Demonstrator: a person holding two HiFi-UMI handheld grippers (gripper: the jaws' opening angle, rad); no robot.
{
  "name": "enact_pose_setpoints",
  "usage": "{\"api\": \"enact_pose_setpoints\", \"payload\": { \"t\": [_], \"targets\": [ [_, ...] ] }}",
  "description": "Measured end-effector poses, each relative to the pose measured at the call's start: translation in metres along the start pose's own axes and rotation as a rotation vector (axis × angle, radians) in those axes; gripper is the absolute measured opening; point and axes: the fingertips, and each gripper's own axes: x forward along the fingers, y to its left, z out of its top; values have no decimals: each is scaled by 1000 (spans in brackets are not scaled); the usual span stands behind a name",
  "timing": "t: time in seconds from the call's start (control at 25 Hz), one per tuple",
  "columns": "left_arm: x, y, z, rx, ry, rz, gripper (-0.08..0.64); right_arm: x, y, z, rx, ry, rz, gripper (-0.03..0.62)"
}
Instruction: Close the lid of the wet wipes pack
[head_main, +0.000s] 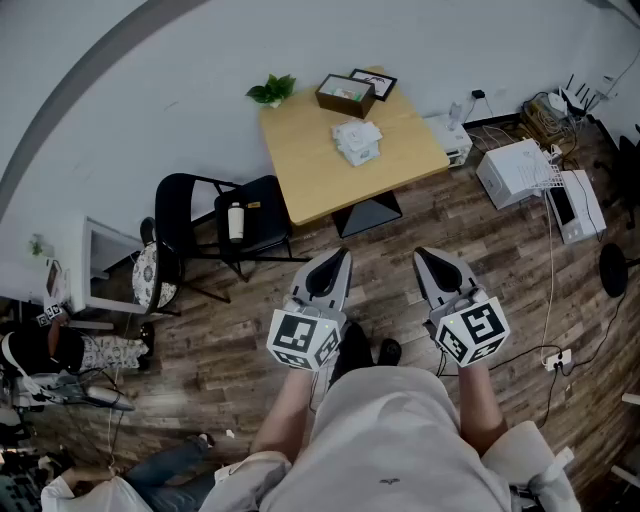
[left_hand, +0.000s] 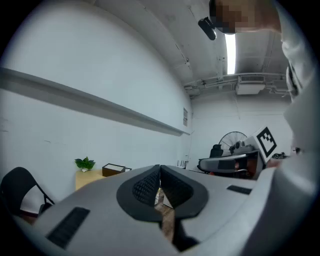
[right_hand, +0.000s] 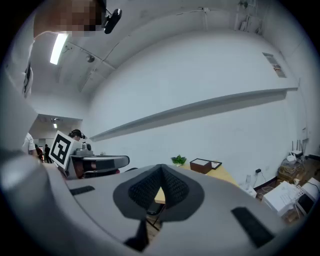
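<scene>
The wet wipes pack (head_main: 357, 141), white and pale green, lies near the middle of a small wooden table (head_main: 310, 170) by the white wall; its lid is too small to make out. My left gripper (head_main: 338, 258) and right gripper (head_main: 426, 256) are held side by side over the wooden floor, well short of the table, both shut with nothing between the jaws. In the left gripper view the closed fingertips (left_hand: 160, 171) point toward the table's end (left_hand: 86, 179). The right gripper view shows its closed jaws (right_hand: 161, 171) in front of the table (right_hand: 222, 175). Neither gripper view shows the pack.
A brown box (head_main: 345, 95), a picture frame (head_main: 373, 83) and a small plant (head_main: 272, 90) stand at the table's far end. Two black chairs (head_main: 215, 225) sit left of the table. White appliances (head_main: 515, 172) and cables lie on the floor at right. A seated person (head_main: 60, 350) is at lower left.
</scene>
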Motion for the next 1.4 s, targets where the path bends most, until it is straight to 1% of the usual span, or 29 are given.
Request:
{"api": "enact_pose_setpoints", "payload": {
  "t": [0.16, 0.32, 0.52, 0.72, 1.04, 1.32, 1.4],
  "targets": [
    [3, -3, 0, 7, -2, -13, 9, -2, 0, 3, -12, 3, -16, -3],
    [-4, -9, -5, 3, 11, -14, 9, -7, 3, 0, -10, -1, -14, -3],
    [-7, -18, -8, 2, 18, -14, 9, -13, 8, 3, -30, -32, 7, -2],
    [-14, -21, -13, -4, 24, -2, 9, -12, 17, -4, -45, -10, 32, -2],
    [-3, 4, -18, -17, 28, 4, 11, 15, 10, -13, -35, 22, 28, -2],
    [35, 31, -16, -32, 28, -37, 11, 49, -17, -1, -49, 50, -12, -2],
    [46, 38, -13, -32, 28, -54, 11, 61, -25, 4, -50, 51, -14, 8]
  ]
}}
